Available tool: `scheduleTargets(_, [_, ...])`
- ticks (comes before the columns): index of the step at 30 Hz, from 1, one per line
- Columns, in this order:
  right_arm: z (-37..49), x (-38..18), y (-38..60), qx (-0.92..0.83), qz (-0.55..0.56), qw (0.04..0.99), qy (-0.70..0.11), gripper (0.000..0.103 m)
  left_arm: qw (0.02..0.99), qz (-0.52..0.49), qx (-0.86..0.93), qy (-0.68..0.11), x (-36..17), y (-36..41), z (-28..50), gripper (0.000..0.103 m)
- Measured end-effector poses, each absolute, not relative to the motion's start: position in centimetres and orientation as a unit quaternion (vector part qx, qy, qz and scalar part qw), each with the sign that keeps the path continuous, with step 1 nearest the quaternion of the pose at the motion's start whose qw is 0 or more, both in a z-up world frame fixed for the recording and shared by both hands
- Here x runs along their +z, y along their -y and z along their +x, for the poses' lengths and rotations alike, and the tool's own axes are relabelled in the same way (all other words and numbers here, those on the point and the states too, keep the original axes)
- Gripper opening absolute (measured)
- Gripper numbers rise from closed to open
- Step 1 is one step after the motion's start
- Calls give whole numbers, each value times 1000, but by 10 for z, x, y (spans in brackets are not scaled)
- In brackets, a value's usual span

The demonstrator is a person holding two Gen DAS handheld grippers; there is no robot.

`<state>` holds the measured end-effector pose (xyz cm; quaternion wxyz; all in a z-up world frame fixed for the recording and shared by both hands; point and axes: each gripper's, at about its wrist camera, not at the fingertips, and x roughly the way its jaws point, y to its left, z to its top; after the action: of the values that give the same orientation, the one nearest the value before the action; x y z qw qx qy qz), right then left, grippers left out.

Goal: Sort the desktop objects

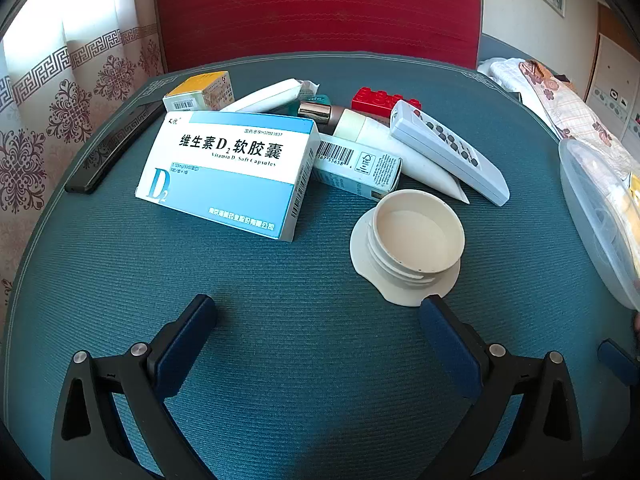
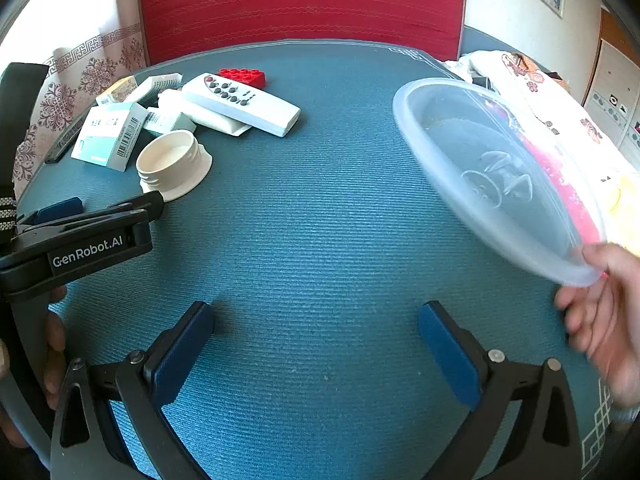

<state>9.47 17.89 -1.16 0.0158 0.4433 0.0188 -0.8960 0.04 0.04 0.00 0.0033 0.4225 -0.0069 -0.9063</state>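
Left wrist view: the left gripper [image 1: 316, 320] hovers over a teal woven table mat [image 1: 280, 300], its two blue-padded fingers spread wide apart and holding nothing. Toward the mat's far edge lies a heap of desktop objects. A blue and white vitamin D2 capsule box [image 1: 230, 172] leans at the front of the heap. Just beside it, nearer the gripper, sits a cream plastic threaded cap [image 1: 408, 246], open side up. Behind these lie a white remote control with dark buttons [image 1: 448, 152], a white squeeze tube [image 1: 400, 148], a small barcoded carton [image 1: 356, 168], a red toy building brick [image 1: 380, 100] and a yellow-topped small box [image 1: 200, 92]. A black flat bar [image 1: 108, 152] rests by the mat's left edge.

Right wrist view: the right gripper [image 2: 316, 320] is likewise wide open and empty above the mat's near edge. A bare hand [image 2: 604, 316] at the right edge holds a clear round plastic lid [image 2: 496, 176] tilted above the mat. The left gripper's black body reaches in from the left, near the cream cap.
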Motion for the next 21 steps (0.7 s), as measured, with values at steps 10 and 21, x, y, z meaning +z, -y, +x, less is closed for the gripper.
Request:
scheduleTargets(10, [96, -11, -181, -896, 443, 16, -19, 103, 4, 423, -906, 9, -1, -2, 1, 103])
scheduleTargets(21, [96, -11, -182, -896, 444, 16, -18, 103, 5, 424, -906, 9, -1, -2, 0, 103])
